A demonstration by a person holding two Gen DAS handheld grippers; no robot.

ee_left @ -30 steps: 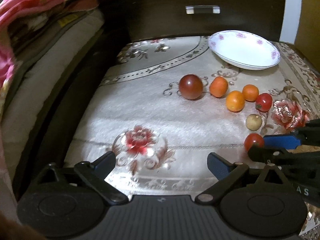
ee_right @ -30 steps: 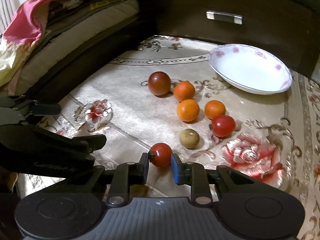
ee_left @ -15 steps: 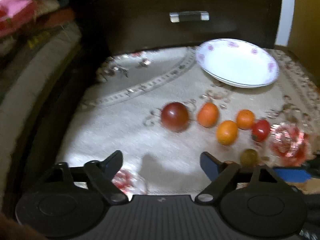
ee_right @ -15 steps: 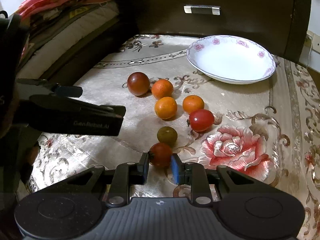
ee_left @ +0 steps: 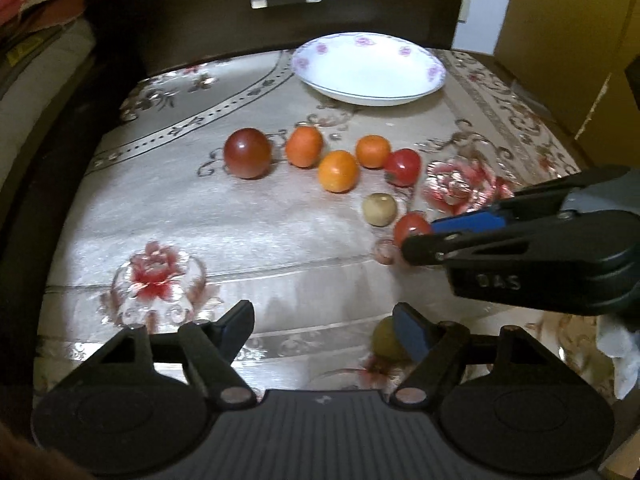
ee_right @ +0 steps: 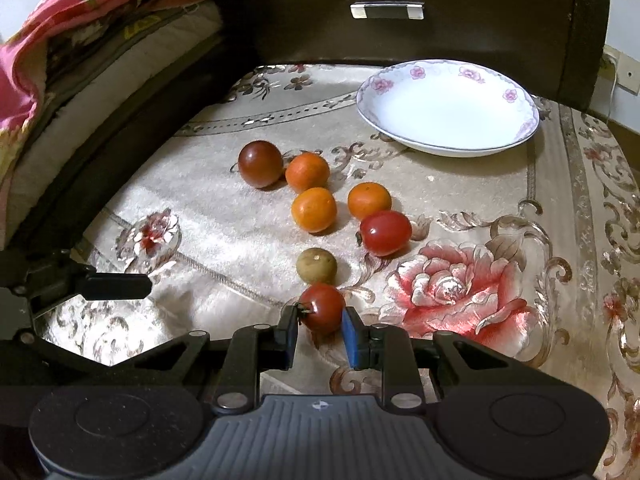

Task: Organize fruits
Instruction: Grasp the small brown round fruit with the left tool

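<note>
Right wrist view, far left edge: the left gripper (ee_right: 116, 286) pokes in above the cloth (ee_right: 460, 208), fingers spread wide with nothing between them; the left wrist view shows that same wide gap (ee_left: 324, 326). Moving right, a dark plum (ee_right: 260, 163) sits at centre-left, touching the first orange (ee_right: 307, 171). Two more oranges follow, one below (ee_right: 313, 209), one to its right (ee_right: 369, 200). A red tomato (ee_right: 385, 233) lies just under that right orange, touching it. Lower centre, a small brown fruit (ee_right: 316, 266), and right beneath it the right gripper (ee_right: 320, 330) is clamped on a second tomato (ee_right: 322, 308), black pad on its left, blue pad on its right. Upper right, the white plate (ee_right: 448, 144) with pink flowers sits bare by the dark drawer (ee_right: 400, 36). In the left wrist view, a greenish fruit (ee_left: 384, 338) peeks out behind that gripper's blue pad, bottom centre.
</note>
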